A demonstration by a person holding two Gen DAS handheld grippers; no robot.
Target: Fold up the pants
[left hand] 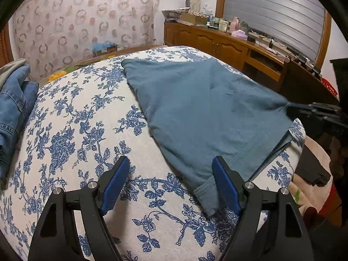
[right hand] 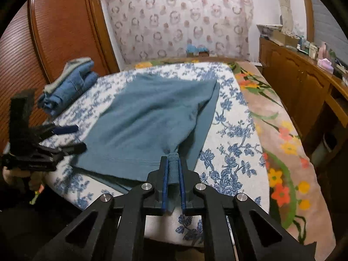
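Teal-blue pants (left hand: 206,108) (right hand: 148,117) lie spread on the white bedcover with blue flowers (left hand: 76,130). My right gripper (right hand: 172,158) is shut on a bunched corner of the pants at their near right edge, and the cloth is pulled into creases toward it. In the left wrist view the right gripper (left hand: 304,111) shows at the far right edge of the pants. My left gripper (left hand: 170,159) stands open just above the bedcover. A ribbed corner of the pants (left hand: 206,195) lies against the inside of its right finger, not pinched. The right wrist view shows the left gripper (right hand: 71,138) open at the pants' left edge.
A pile of folded denim (left hand: 13,108) (right hand: 69,84) sits at the bed's far left. A long wooden cabinet (left hand: 217,41) (right hand: 293,76) with clutter on top runs along the right. A flowered blanket (right hand: 282,141) covers the bed's right side. A wooden wardrobe (right hand: 65,32) stands at the left.
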